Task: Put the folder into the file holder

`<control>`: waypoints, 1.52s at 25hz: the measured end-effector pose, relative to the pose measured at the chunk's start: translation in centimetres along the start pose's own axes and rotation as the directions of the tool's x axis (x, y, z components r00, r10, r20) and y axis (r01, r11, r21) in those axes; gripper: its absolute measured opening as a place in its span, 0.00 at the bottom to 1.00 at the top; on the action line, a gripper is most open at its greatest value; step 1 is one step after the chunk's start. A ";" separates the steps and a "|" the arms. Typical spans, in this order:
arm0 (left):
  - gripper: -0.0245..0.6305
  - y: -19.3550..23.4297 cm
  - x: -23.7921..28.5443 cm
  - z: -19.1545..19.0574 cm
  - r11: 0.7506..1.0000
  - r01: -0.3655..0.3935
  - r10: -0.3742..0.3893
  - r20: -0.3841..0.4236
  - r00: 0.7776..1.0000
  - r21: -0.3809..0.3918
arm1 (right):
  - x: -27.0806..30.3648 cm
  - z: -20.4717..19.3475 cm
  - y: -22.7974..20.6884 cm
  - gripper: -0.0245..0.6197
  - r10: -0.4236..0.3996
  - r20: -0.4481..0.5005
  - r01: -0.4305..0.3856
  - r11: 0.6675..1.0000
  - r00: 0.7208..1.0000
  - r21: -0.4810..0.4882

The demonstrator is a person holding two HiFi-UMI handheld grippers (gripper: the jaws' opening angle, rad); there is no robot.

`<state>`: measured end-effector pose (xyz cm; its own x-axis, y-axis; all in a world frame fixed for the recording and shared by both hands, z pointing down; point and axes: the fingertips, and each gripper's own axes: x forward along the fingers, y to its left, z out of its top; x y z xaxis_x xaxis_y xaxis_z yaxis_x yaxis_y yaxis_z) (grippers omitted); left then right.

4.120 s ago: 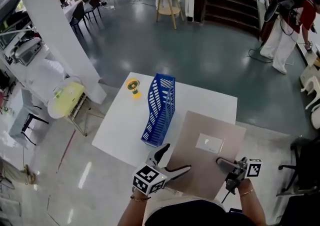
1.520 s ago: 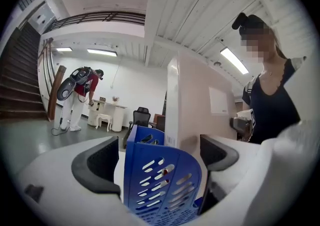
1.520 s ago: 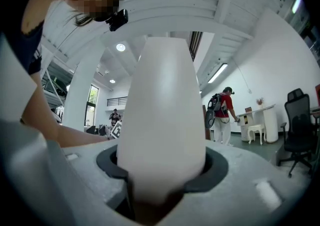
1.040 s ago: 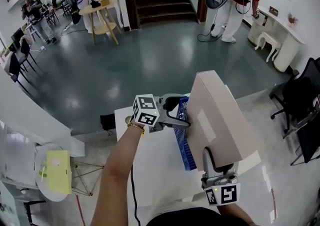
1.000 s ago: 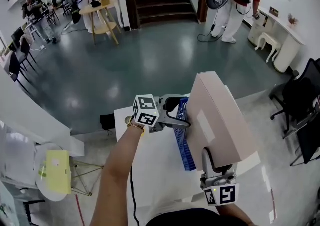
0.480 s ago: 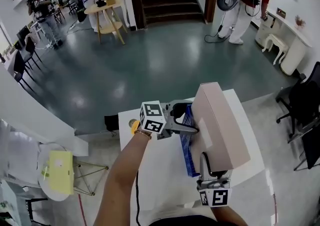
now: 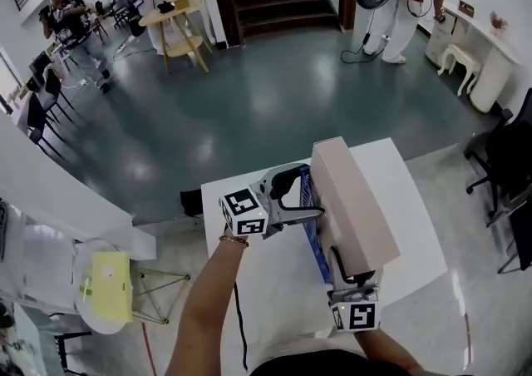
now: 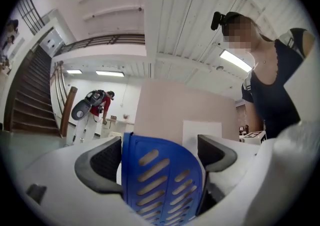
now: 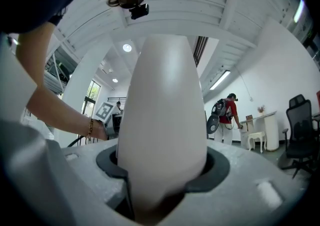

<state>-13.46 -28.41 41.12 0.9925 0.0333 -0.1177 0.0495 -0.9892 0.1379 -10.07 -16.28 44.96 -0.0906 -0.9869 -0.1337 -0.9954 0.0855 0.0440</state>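
Fingers of the right gripper (image 7: 339,259) clamp the folder (image 7: 353,200) by its near edge, upright, its lower part behind the end wall of the blue file holder (image 7: 313,237), which the left gripper (image 7: 306,191) pinches on the white table (image 7: 403,191).

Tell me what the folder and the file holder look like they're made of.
The folder is probably cardboard or stiff paperboard with a matte beige-pink finish. It stands flat and rigid on edge and has a white label on its face. The holder is likely moulded plastic, a smooth, slightly shiny blue, with slotted cut-outs and a rounded edge.
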 end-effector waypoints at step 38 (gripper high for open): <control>0.75 -8.9 -8.7 -4.0 0.749 -0.659 0.662 -0.042 0.748 0.069 | -6.4 0.0 -1.7 0.56 0.203 -0.183 -0.188 0.977 0.962 0.100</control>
<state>-22.06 -19.31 44.88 0.7800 -0.6242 0.0441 -0.6247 -0.7727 0.1126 -7.75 -10.11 45.77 -0.2838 -0.9569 0.0619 -0.9588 0.2824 -0.0307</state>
